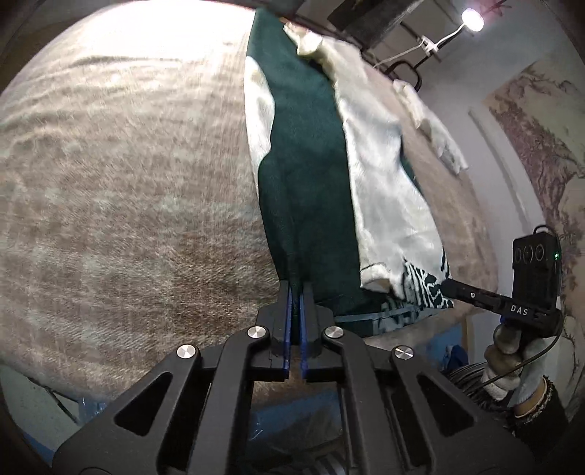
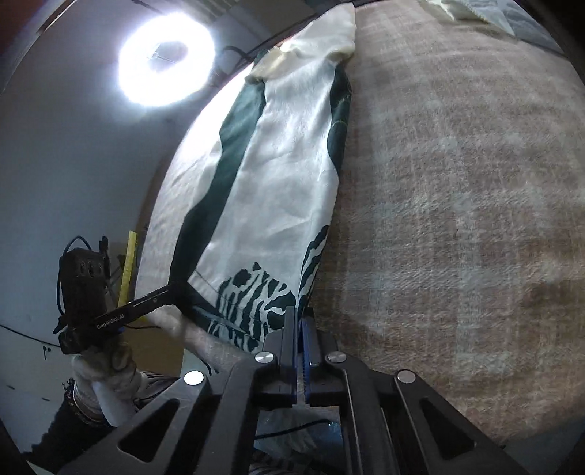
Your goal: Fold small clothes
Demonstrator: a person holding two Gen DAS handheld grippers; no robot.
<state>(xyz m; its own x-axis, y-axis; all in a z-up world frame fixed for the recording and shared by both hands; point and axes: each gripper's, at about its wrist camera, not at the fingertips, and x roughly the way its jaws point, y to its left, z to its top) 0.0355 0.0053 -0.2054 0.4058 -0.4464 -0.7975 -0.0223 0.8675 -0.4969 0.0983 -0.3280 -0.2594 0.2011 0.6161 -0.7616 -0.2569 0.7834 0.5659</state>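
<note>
A small garment of dark green and fuzzy white cloth (image 1: 310, 175), with a green zebra print (image 1: 420, 285) at its near hem, lies stretched lengthwise on a beige woven blanket (image 1: 128, 182). My left gripper (image 1: 296, 288) is shut on the dark green near corner of the hem. My right gripper (image 2: 299, 316) is shut on the other hem corner, by the zebra print (image 2: 256, 299). Each gripper shows in the other view, the right one (image 1: 448, 285) and the left one (image 2: 175, 290), both pinching the hem. The white sleeves (image 1: 431, 120) lie at the far end.
The blanket (image 2: 457, 219) covers the whole work surface. A bright ring lamp (image 2: 166, 58) stands off the table's far left; a small bulb (image 1: 471, 16) shines at the far right. Gloved hands (image 1: 512, 365) hold the gripper handles beyond the near edge. Pale folded cloth (image 2: 471, 11) lies far back.
</note>
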